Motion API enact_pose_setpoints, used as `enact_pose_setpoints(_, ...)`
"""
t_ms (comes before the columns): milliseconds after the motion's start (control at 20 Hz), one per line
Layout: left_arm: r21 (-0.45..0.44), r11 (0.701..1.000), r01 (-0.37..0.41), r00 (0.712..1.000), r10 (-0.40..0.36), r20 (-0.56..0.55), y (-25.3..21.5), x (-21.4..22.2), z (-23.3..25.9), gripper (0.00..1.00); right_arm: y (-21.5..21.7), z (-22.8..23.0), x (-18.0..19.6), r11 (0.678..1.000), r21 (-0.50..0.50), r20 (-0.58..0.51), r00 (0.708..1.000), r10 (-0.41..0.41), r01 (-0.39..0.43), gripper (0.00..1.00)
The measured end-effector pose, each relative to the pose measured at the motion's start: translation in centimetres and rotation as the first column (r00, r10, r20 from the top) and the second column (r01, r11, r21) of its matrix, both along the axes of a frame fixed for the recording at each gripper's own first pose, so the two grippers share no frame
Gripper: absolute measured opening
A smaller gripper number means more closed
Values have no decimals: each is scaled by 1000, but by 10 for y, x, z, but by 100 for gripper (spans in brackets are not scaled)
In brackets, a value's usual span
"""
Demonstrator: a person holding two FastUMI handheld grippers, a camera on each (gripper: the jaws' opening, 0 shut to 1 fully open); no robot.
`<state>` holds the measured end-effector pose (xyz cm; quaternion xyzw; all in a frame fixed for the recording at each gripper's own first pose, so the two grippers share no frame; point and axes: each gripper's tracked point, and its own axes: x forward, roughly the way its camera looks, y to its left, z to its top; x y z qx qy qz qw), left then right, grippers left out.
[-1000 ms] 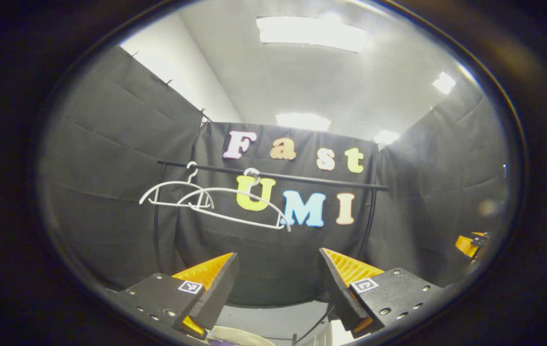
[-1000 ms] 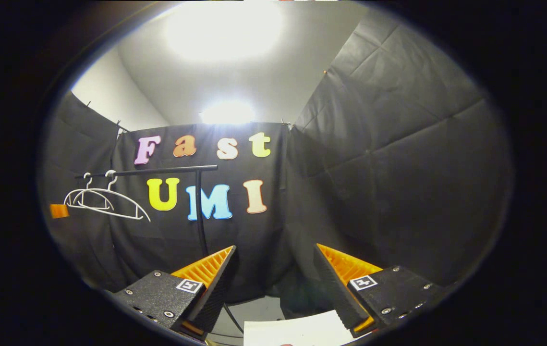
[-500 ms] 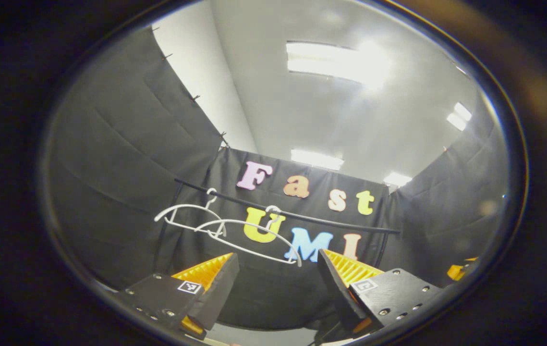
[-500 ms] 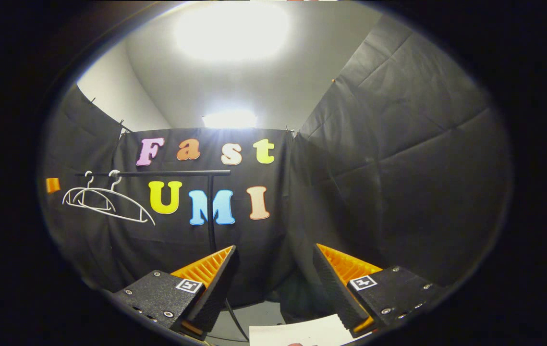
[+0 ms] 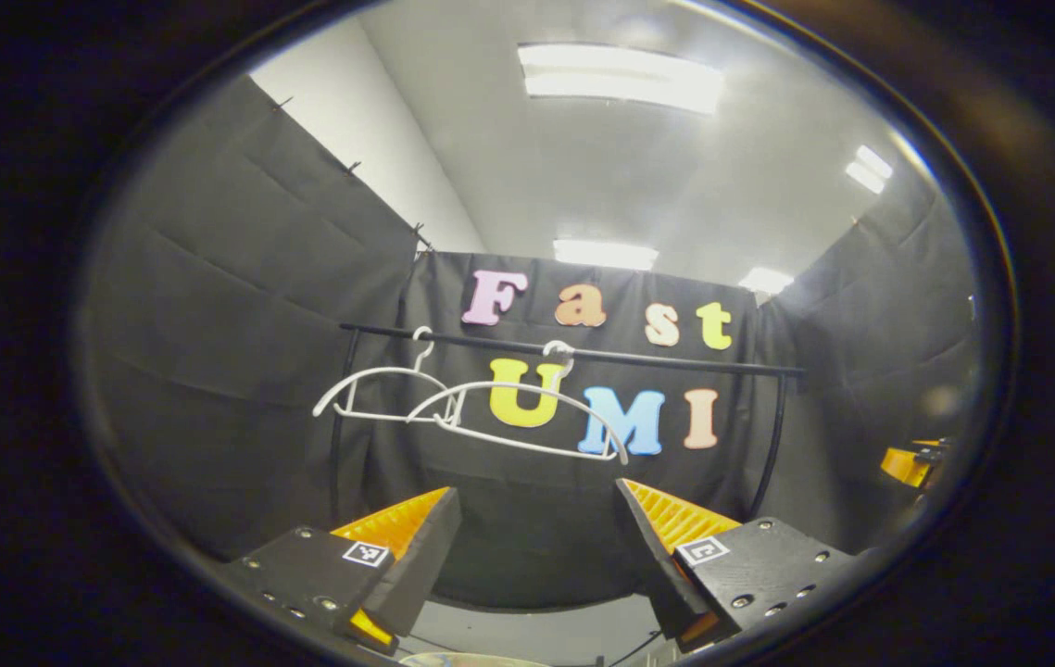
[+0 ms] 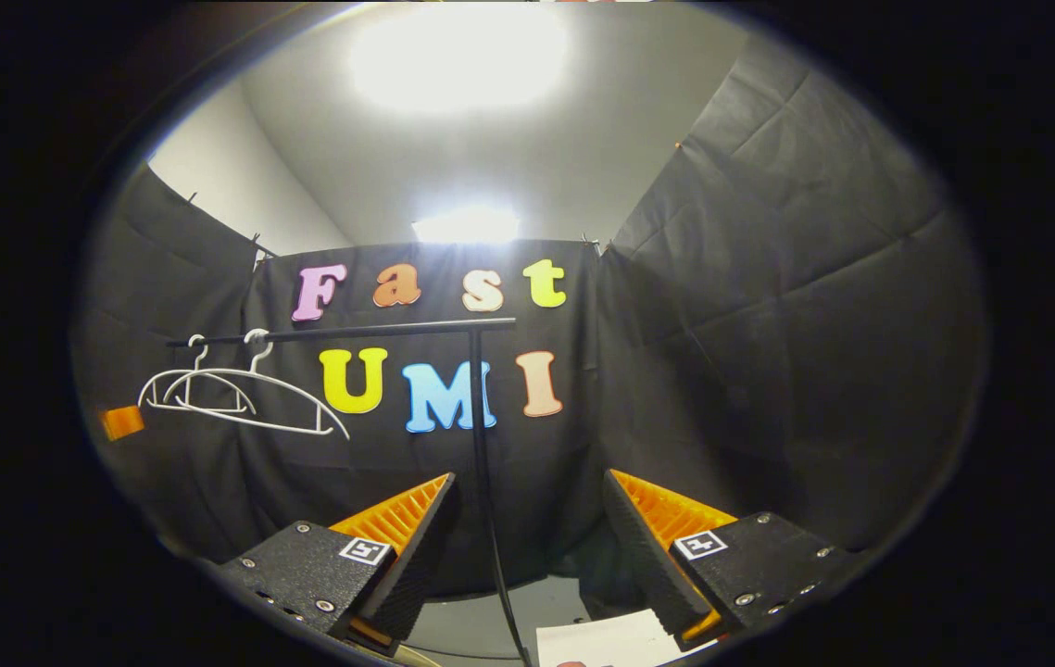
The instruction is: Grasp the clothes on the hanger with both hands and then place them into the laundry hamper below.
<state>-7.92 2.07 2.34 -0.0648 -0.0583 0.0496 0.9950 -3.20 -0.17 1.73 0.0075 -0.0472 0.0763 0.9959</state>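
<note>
I am holding my left gripper (image 5: 538, 547) spread apart at lower centre, gripping nothing. My right gripper (image 6: 527, 542) is likewise standing spread. Two bare white hangers (image 5: 481, 412) are hanging on the black rail (image 5: 573, 352) at centre frame.

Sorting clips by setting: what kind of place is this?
Probably an indoor recording booth set up as a laundry corner: black cloth walls, a clothes rail with two bare white hangers, and ceiling light panels overhead.
</note>
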Motion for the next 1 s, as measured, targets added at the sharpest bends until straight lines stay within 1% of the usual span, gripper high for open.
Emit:
enact_pose_setpoints(150,-5,1000,5,1000,-5,-9,12,0,-8,100,12,2,0,1000,0,18,1000,11,-11,95)
enact_pose_setpoints(300,-1,1000,-14,1000,14,-17,26,3,-14,100,25,1,1,1000,0,14,1000,27,-27,95)
enact_pose_setpoints(350,5,1000,-15,1000,15,-13,28,4,-15,90,28,0,2,1000,-3,9,999,31,-31,95)
enact_pose_setpoints(400,11,1000,-10,1000,10,-11,29,7,-17,90,31,-1,4,999,-6,4,999,32,-32,95)
enact_pose_setpoints(450,13,1000,2,1000,-2,-12,28,10,-21,95,33,-2,5,999,-8,-1,1000,31,-31,91)
enact_pose_setpoints(500,11,1000,17,1000,-17,-18,27,13,-26,100,37,-2,8,1000,-10,-2,1000,29,-29,95)
enact_pose_setpoints(550,6,999,32,999,-32,-24,25,15,-31,95,37,0,8,1000,-13,5,1000,19,-19,95)
enact_pose_setpoints(600,5,999,46,998,-46,-31,24,19,-36,100,37,2,10,1000,-19,10,1000,5,-5,95)
enact_pose_setpoints(800,16,997,73,994,-71,-80,21,43,-53,100,41,2,9,999,-35,-9,1000,-7,6,95)
enact_pose_setpoints(900,0,995,102,989,-102,-103,8,50,-60,100,27,0,8,999,-13,-27,999,-30,30,95)
enact_pose_setpoints(1000,-7,994,110,986,-110,-124,-5,55,-60,100,9,-9,8,999,15,-62,997,-44,45,95)
